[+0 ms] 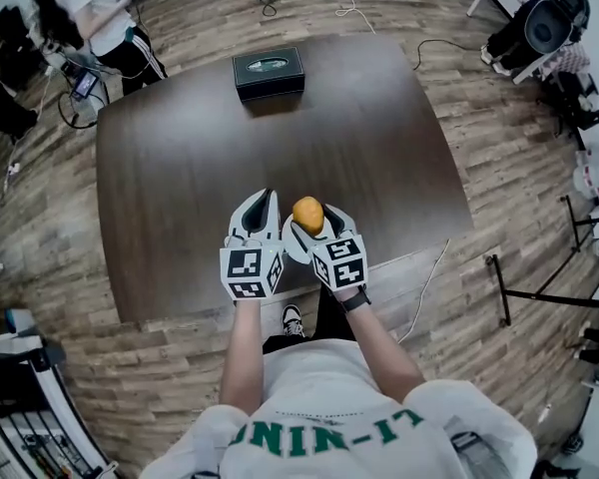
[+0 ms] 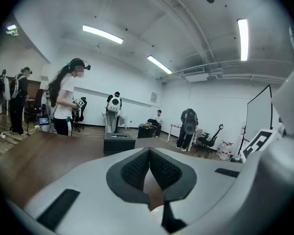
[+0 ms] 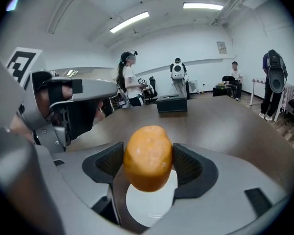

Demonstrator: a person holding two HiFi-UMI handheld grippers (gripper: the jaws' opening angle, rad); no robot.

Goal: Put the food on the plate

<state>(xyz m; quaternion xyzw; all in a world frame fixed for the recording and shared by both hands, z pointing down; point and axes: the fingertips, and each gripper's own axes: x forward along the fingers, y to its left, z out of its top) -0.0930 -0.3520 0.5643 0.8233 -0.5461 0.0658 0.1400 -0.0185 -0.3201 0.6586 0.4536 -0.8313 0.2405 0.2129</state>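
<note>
Two grippers are held side by side over the near edge of the dark brown tabletop [image 1: 180,168], close together, with their marker cubes facing the head camera.

1. Right gripper [image 1: 309,224]: clenched on the food. The right gripper view shows both dark ribbed pads [image 3: 186,164] pressing on opposite sides of a rounded orange-yellow food piece [image 3: 148,163]. The food stands roughly upright between the pads, and its top rises above them.

2. Plate [image 3: 152,205]: a white disc, seen in the right gripper view through the gap between the jaws, directly beneath the food. The food is carried in the gripper over the plate. Whether its underside touches the plate cannot be determined.

3. Left gripper [image 1: 259,211]: closed with nothing in it. The left gripper view shows the two pads [image 2: 134,169] meeting at their tips, and only the tabletop surface shows in the narrow wedge behind them.

4. Surroundings: a black box [image 1: 268,73] sits at the far end of the tabletop, well apart from both grippers. A person in a white top [image 1: 90,18] stands beyond the far left corner. Further people [image 3: 273,77] stand at the back of the room, and cables lie on the wooden floor [image 1: 539,168].
</note>
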